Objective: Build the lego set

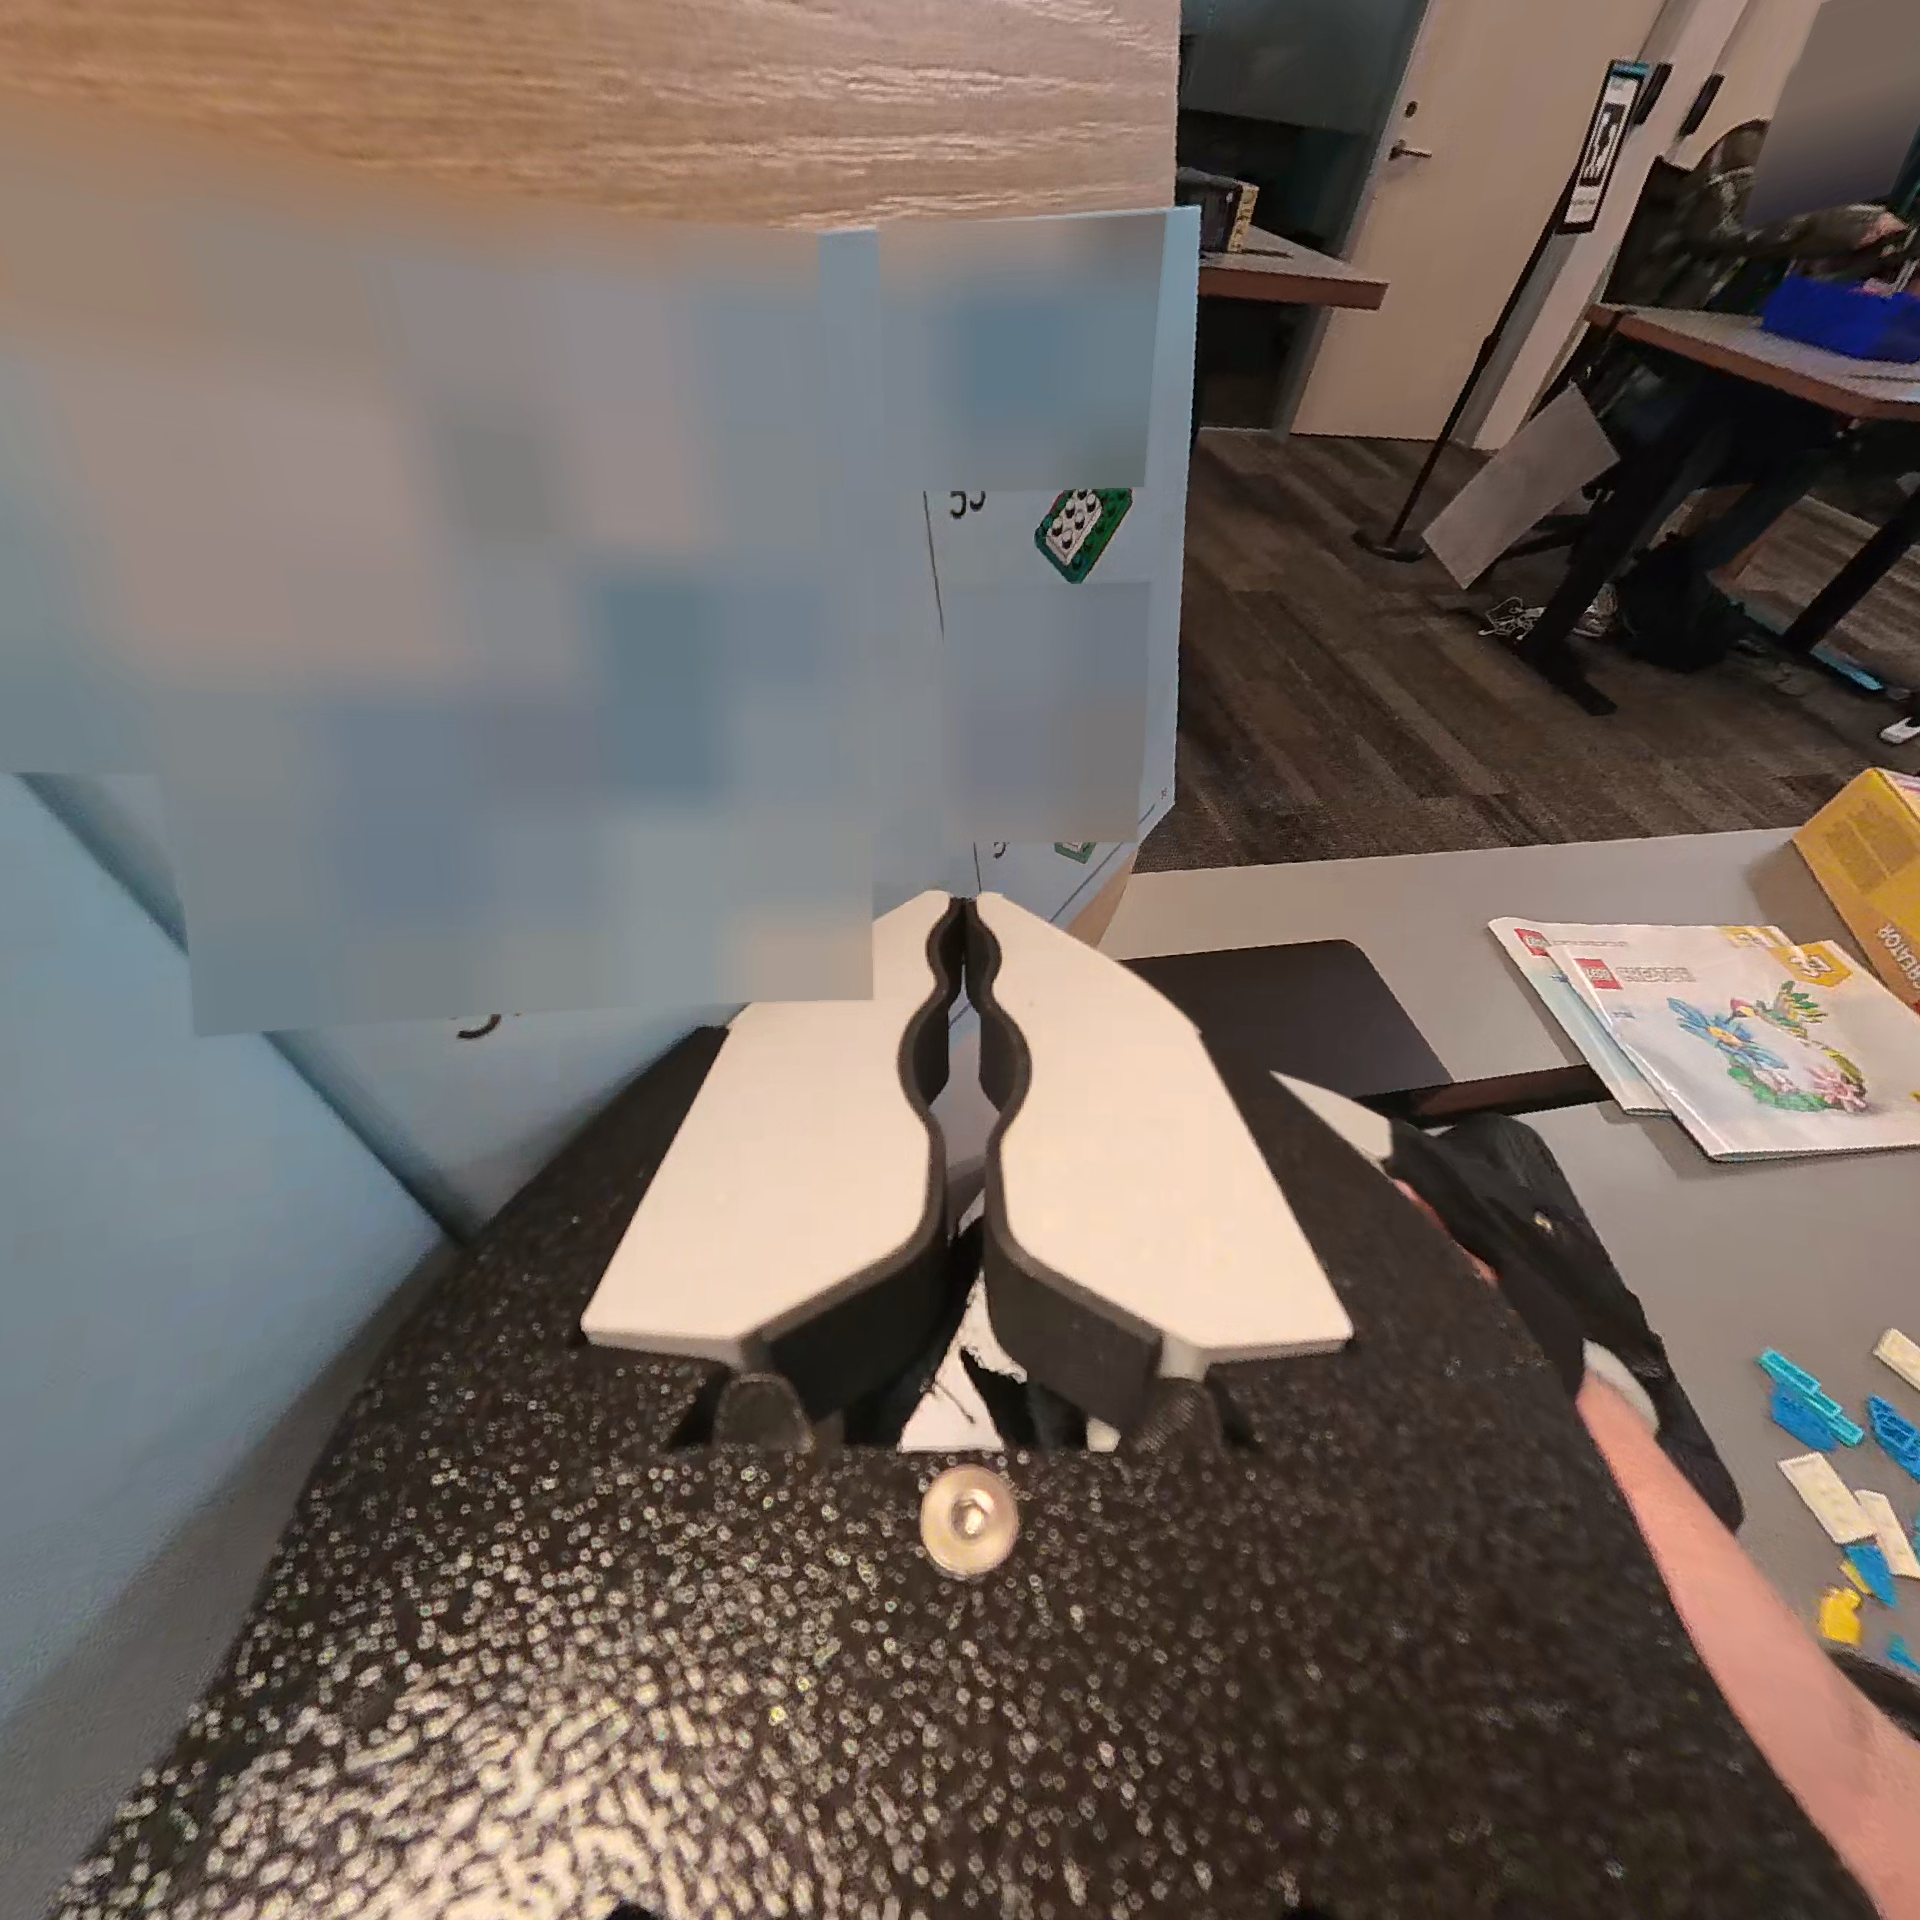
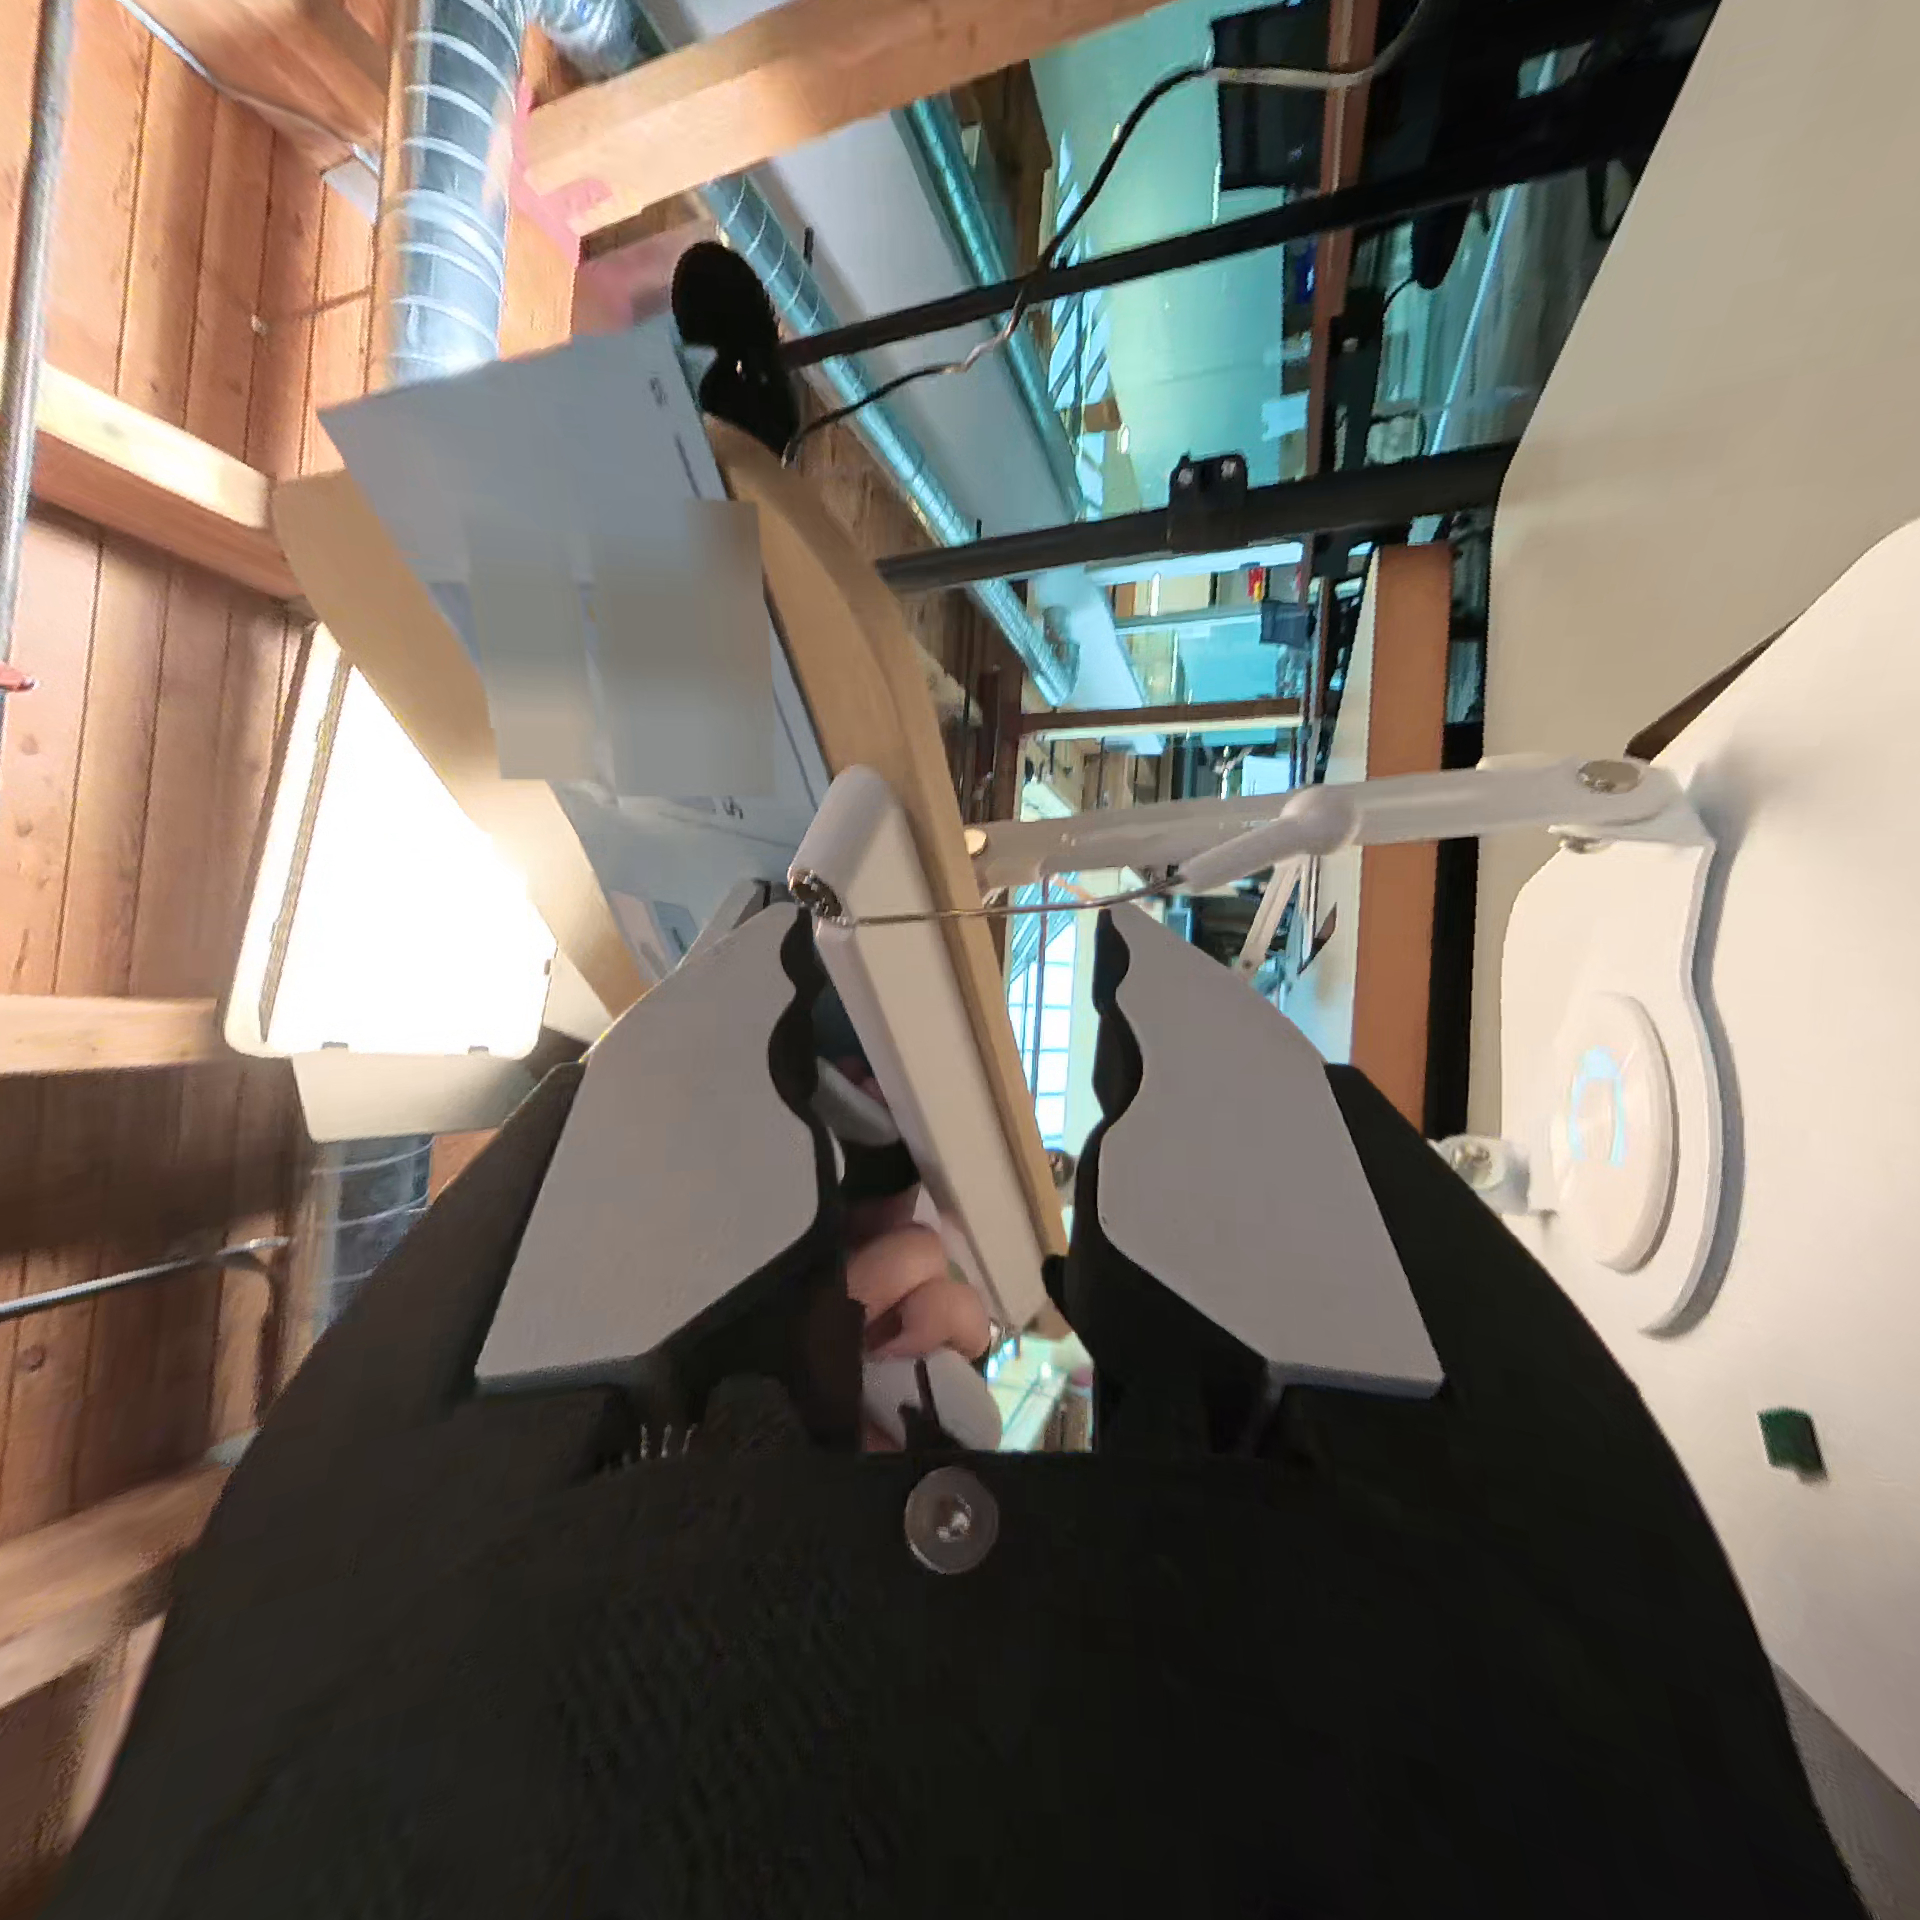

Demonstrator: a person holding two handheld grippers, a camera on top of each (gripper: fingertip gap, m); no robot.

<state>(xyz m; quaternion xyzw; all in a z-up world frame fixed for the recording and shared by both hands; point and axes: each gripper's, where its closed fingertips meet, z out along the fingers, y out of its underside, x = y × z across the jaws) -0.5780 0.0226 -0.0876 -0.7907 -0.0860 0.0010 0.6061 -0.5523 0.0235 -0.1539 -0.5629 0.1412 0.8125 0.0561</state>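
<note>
My left gripper is shut, its tips pinching the lower edge of a light-blue instruction booklet page that leans on a wooden stand. The near part of the page curls towards the camera at the left. My right gripper is open and turned sideways, with the stand's white ledge bar between its fingers, not touching them. The booklet and the wooden board also show in the right wrist view. Loose blue, white and yellow Lego pieces lie on the grey table at the right.
Two more booklets and a yellow box lie at the table's right. A person's hand in a black glove holds the other gripper. A white hinged arm props the stand from a white base. My right fingertips sit around 8 centimeters from my left ones.
</note>
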